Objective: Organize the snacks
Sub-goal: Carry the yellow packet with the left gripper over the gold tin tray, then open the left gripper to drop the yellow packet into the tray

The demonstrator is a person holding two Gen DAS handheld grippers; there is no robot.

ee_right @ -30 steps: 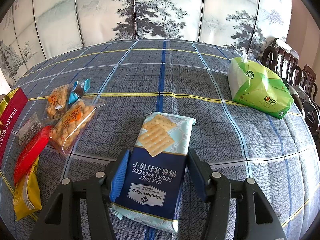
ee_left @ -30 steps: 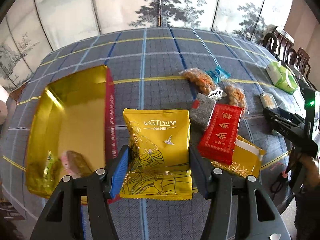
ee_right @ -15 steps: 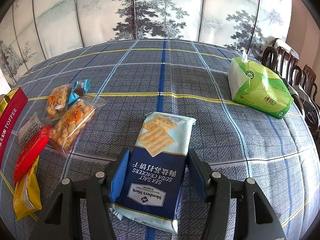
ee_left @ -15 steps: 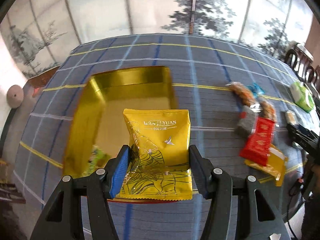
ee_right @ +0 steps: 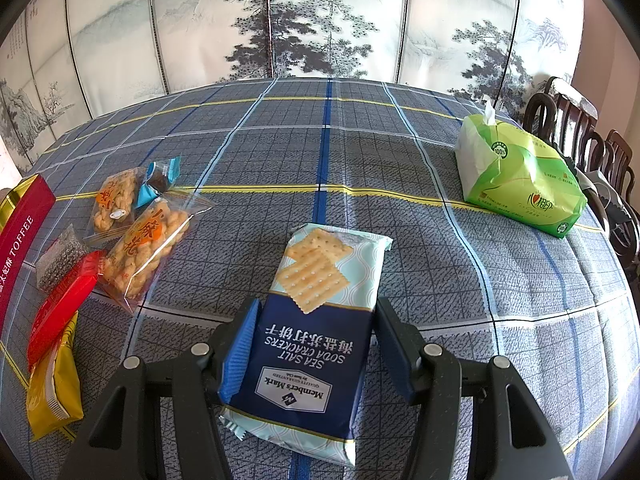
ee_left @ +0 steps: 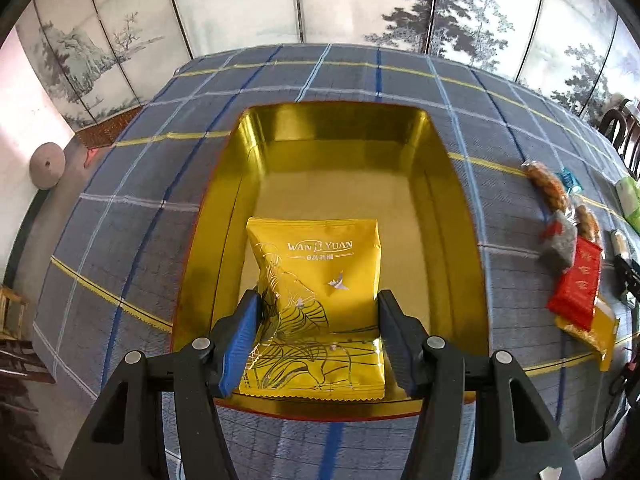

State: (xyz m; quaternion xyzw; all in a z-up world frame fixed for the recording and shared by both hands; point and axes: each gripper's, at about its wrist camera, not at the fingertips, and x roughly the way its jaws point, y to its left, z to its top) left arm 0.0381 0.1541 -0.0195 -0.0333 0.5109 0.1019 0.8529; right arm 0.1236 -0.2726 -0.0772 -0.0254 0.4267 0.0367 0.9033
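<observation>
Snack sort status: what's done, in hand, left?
Done: nothing visibly lying loose in the gold tin. In hand: left gripper holds the yellow Wan Li Yuan pouch over the tin; right gripper grips the soda crackers. Left: twist snack bags, red packet, yellow packet.

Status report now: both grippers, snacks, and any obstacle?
Left gripper shut on yellow packet, over gold tin. Right gripper shut on cracker pack. No obstacle visible.
</observation>
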